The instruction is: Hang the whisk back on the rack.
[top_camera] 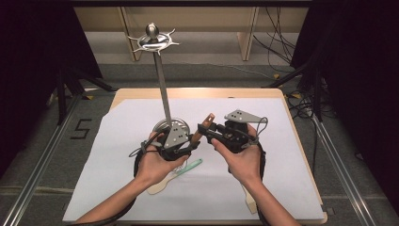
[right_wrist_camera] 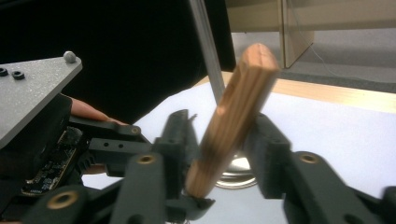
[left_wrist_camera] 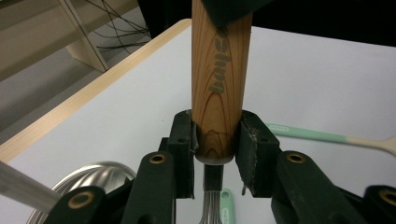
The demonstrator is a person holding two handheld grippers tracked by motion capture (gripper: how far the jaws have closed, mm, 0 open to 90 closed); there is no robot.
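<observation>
Nearest to the person, a pale wooden spatula (top_camera: 159, 184) and a mint-green utensil (top_camera: 190, 165) lie on the white sheet of the desk (top_camera: 282, 141), just under the left hand. Above them the left tool (top_camera: 188, 149) pinches the lower end of a wooden handle (left_wrist_camera: 218, 88), with both pads pressed on its sides; a thin metal whisk part (left_wrist_camera: 210, 205) hangs below the handle. The handle rises tilted between the two hands. The right tool (top_camera: 212, 134) has its jaws around the upper part of the same handle (right_wrist_camera: 233, 126), but one pad seems to stand a little apart from the wood, so I judge the grip is not yet closed. The step looks like a handover from left to right. Next, the right jaws should close firmly before the left tool lets go. Farther back stands a metal hanging stand (top_camera: 163, 89) on its round base.
</observation>
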